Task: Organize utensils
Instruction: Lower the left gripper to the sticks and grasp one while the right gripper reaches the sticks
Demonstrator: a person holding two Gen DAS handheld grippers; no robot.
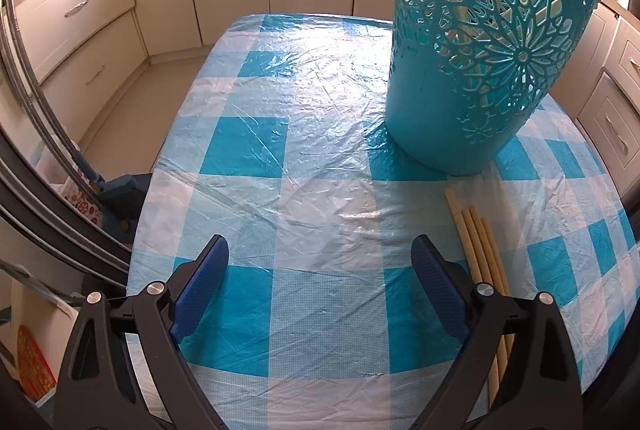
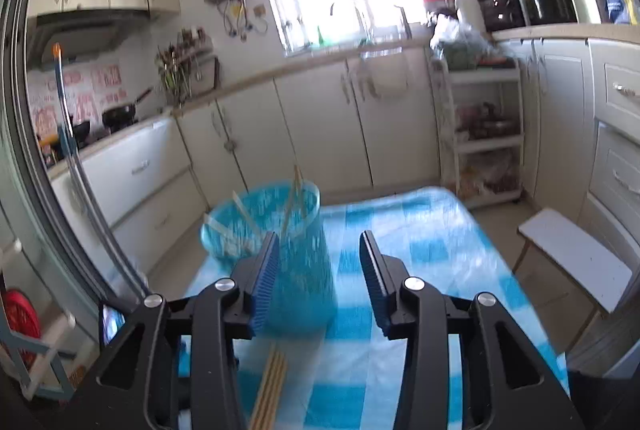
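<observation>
A teal cut-out utensil holder point(image 1: 476, 46) stands on the blue-and-white checked tablecloth point(image 1: 304, 158), at the right in the left wrist view. Several pale wooden chopsticks point(image 1: 476, 246) lie side by side in front of it, just right of my left gripper point(image 1: 320, 258), which is open and empty low over the cloth. In the blurred right wrist view the holder point(image 2: 296, 270) has a few chopsticks point(image 2: 294, 198) standing in it, and the loose chopsticks point(image 2: 270, 390) lie below. My right gripper point(image 2: 318, 262) is open and empty, held above the table.
White kitchen cabinets point(image 2: 320, 134) run along the far wall, with a wheeled shelf cart point(image 2: 480, 134) and a small white stool point(image 2: 576, 262) to the right of the table. The table's left edge point(image 1: 160, 166) drops to the floor.
</observation>
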